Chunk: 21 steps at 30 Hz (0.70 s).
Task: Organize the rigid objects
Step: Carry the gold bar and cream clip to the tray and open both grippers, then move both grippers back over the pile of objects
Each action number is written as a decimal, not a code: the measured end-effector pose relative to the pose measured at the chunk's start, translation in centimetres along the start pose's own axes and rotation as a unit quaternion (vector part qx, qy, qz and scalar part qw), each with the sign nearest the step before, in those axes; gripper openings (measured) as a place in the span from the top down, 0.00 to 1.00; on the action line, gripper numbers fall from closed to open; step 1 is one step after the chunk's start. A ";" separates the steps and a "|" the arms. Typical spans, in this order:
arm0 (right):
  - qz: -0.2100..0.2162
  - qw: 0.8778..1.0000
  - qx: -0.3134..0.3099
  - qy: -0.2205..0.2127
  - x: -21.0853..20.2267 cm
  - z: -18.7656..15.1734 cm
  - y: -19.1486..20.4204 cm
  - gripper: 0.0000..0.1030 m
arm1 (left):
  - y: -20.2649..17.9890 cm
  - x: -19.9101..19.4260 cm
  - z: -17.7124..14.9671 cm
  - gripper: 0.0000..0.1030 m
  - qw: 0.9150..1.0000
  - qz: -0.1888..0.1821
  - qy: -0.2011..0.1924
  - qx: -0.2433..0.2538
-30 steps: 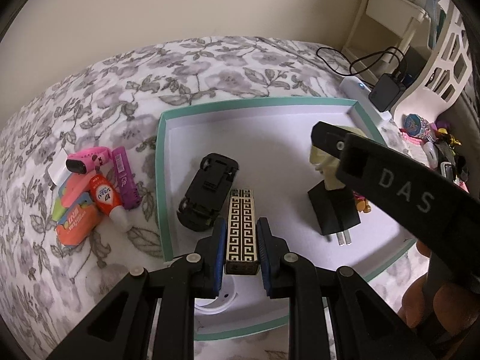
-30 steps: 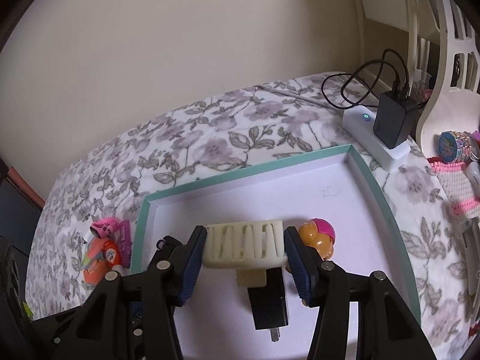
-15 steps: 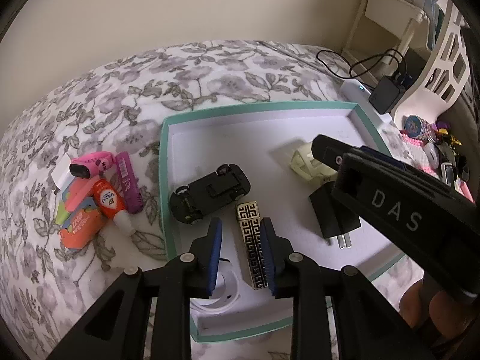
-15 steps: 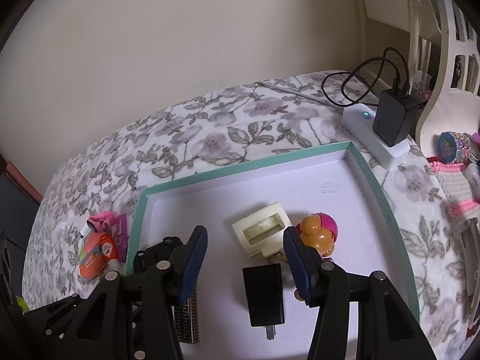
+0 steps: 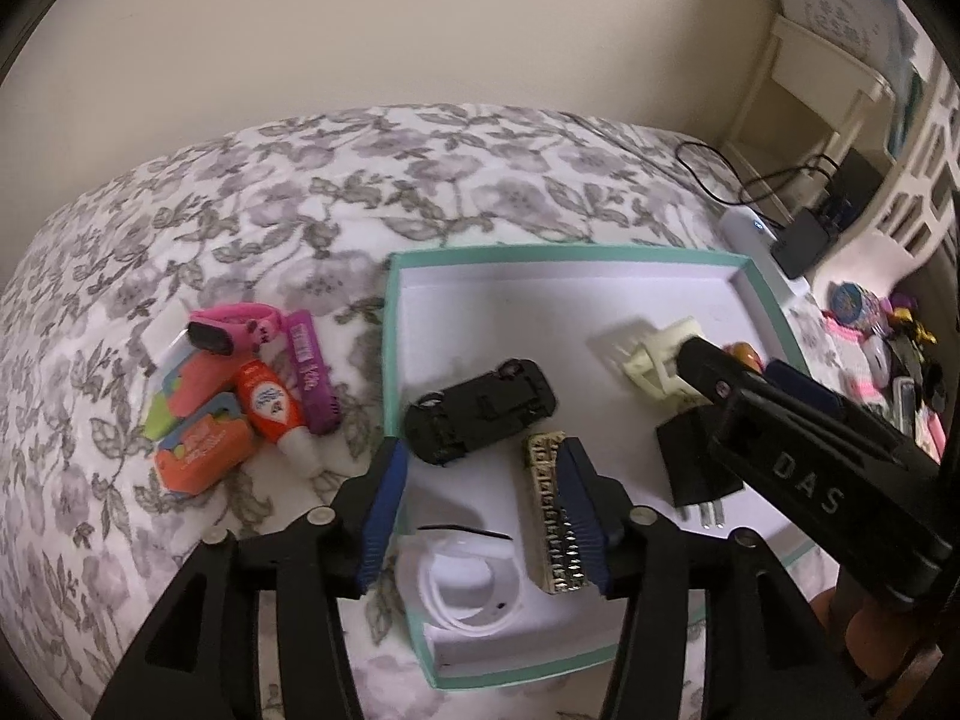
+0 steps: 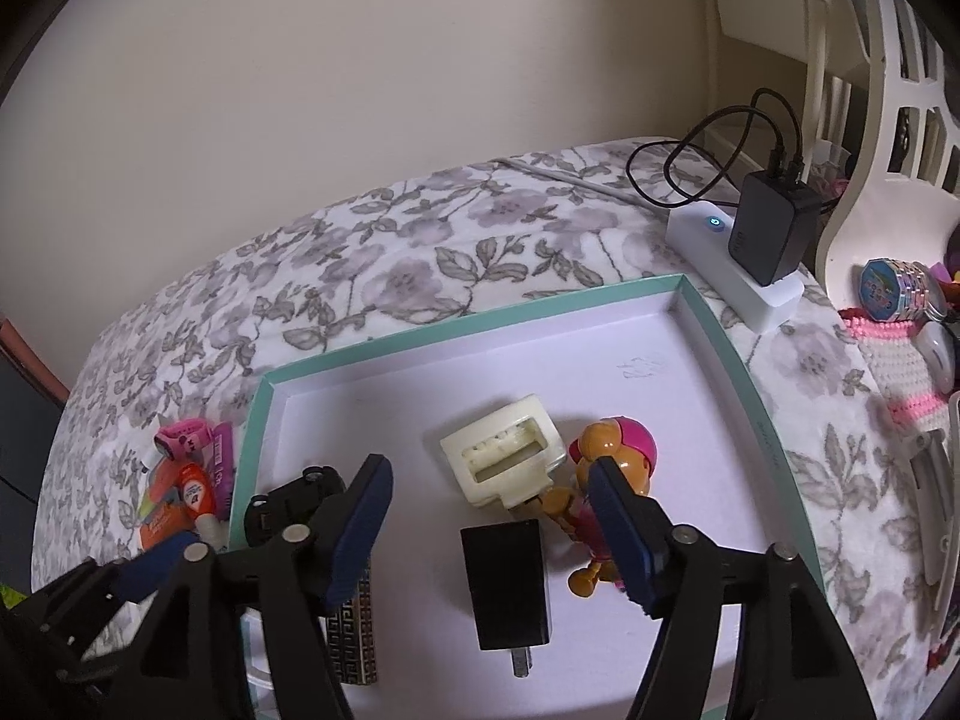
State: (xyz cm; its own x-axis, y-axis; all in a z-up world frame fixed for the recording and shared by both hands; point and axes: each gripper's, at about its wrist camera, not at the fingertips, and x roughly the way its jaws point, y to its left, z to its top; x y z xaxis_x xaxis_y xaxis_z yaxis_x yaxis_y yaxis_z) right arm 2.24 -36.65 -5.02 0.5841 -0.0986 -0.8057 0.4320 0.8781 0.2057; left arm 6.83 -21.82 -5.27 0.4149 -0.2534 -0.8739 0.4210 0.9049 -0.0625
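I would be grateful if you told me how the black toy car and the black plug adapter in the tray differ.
The black toy car lies upside down, wheels and underside showing; the black plug adapter lies flat on a broad face. The car is long and contoured, the adapter a plain block with metal prongs. Both are black and rest in the teal-rimmed tray.

Matt cardboard tray point(image 6: 741, 354) on soft floral cloth point(image 6: 420, 252); glossy plastic car point(image 5: 480, 414).

A floral-covered bed point(image 6: 420, 276) is seen bearing a teal-rimmed tray point(image 6: 741, 360), a white power strip point(image 6: 729, 264) and piled toiletries point(image 5: 240, 396).
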 end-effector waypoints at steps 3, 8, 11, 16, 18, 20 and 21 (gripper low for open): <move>-0.002 1.000 0.000 0.001 0.1 -0.1 0.0 0.24 | 1.0 -0.2 0.1 0.43 1.000 0.015 -0.005 -0.017; -0.004 1.000 -0.001 0.000 0.1 -0.1 0.0 0.13 | 2.9 -0.5 0.3 0.18 0.998 0.040 -0.016 -0.052; -0.004 1.000 -0.002 0.000 0.1 -0.1 0.0 0.11 | 4.1 -0.5 0.4 0.16 0.996 0.050 -0.020 -0.072; -0.006 1.000 -0.007 -0.004 0.1 -0.1 0.1 0.00 | 6.2 -0.5 0.4 0.09 0.992 0.070 -0.025 -0.105; -0.004 1.000 -0.009 -0.005 0.1 -0.1 0.2 0.00 | 7.1 -0.6 0.3 0.09 0.989 0.084 -0.028 -0.115; -0.004 1.000 -0.011 -0.005 0.1 -0.2 0.2 0.00 | 7.8 -0.7 0.3 0.08 0.988 0.092 -0.030 -0.124; -0.004 1.000 -0.012 -0.005 0.1 -0.2 0.3 0.00 | 8.3 -0.7 0.3 0.08 0.986 0.097 -0.028 -0.130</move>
State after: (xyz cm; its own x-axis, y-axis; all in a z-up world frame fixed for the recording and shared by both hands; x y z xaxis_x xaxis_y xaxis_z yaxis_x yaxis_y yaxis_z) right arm 2.29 -36.31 -5.12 0.5879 -0.1103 -0.8014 0.4198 0.8885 0.1856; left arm 10.30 -14.24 -5.06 0.5143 -0.0793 -0.8539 0.1110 0.9935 -0.0254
